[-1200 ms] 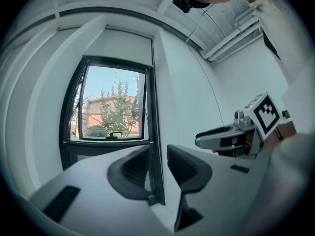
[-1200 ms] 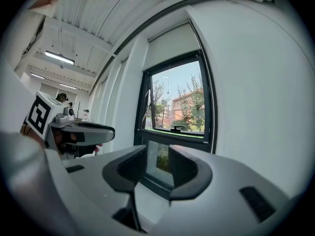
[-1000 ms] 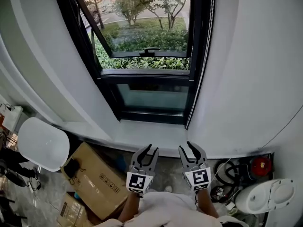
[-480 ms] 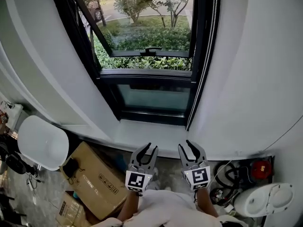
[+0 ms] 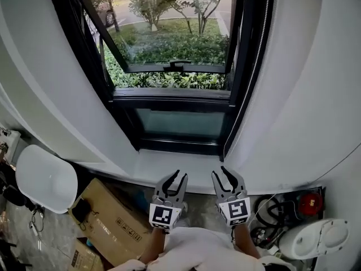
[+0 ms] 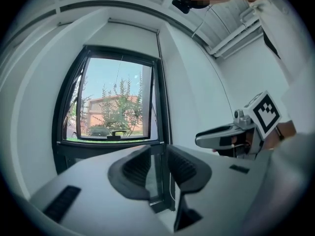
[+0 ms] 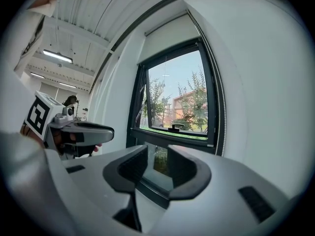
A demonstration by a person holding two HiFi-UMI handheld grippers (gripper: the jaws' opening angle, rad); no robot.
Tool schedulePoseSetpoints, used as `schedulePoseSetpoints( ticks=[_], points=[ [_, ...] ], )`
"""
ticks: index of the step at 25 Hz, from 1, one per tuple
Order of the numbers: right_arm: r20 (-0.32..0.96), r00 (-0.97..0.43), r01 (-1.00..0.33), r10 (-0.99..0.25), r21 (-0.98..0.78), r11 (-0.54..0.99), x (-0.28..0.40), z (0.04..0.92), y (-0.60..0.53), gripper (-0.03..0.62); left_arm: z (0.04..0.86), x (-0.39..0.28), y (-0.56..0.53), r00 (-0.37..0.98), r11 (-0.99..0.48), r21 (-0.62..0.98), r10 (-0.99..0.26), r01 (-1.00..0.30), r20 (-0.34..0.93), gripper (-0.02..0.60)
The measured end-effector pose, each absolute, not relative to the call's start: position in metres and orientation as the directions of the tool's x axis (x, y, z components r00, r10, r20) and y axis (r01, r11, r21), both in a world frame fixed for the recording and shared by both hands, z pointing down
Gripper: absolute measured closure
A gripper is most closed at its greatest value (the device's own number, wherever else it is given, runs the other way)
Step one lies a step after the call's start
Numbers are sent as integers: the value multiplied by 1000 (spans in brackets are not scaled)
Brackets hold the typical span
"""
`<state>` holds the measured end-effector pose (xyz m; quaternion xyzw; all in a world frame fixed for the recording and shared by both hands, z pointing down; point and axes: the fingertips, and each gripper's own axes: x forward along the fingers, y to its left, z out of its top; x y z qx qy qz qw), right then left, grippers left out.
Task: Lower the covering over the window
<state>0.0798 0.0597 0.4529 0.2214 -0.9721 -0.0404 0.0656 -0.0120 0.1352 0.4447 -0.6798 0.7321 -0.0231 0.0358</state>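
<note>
1. Big box [image 5: 118, 222] lies on the floor below the sill [image 5: 169, 164] with its flaps shut, so I cannot tell what is inside. A dark object [image 5: 83, 209] rests on top of it. Small box [image 5: 84, 257] lies just beside it and is only partly in view.
2. Left gripper [image 5: 181, 175] and right gripper [image 5: 219, 171] are held side by side, not touching, in front of the sill. Both point at the window [image 5: 175, 61]. Each has its jaws spread with only air between them (the right's have just been narrowing a little).
3. Only the head view shows the floor. On it are the boxes, a white seat [image 5: 45, 176] at left, and coiled cables [image 5: 274, 210], a red object [image 5: 308, 201] and a white appliance [image 5: 316, 235] at right.
4. Only the gripper views reach the window's top. There the blind [image 7: 168, 32] sits drawn up as a white band above the glass, leaving every pane bare. The right gripper view also shows ceiling lights [image 7: 57, 56].
5. The bead cord [image 5: 247, 83] hangs along the window's right frame, well apart from both grippers.
6. Count: two grippers, two boxes, one window with one sash [image 5: 169, 44] swung open, one cord, one blind.
</note>
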Motion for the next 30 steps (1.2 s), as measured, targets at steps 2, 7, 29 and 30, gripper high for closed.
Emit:
schedulePoseSetpoints(
  ticks=[2, 7, 29, 30],
  points=[
    [114, -888, -434, -445, 109, 894, 68, 453, 51, 474, 447, -25, 126, -62, 62, -78, -998, -995, -8, 477],
    [116, -871, -467, -478, 107, 878, 43, 450, 29, 476, 445, -52, 98, -22, 23, -79, -1000, -997, -8, 479],
    [164, -740, -639, -652, 127, 758, -32, 456, -43, 493, 443, -132, 13, 188, -185, -62, -982, -981, -38, 486],
    [167, -731, -649, -662, 131, 750, -32, 456, -45, 494, 441, -134, 10, 198, -195, -66, -979, -979, -49, 486]
  ],
)
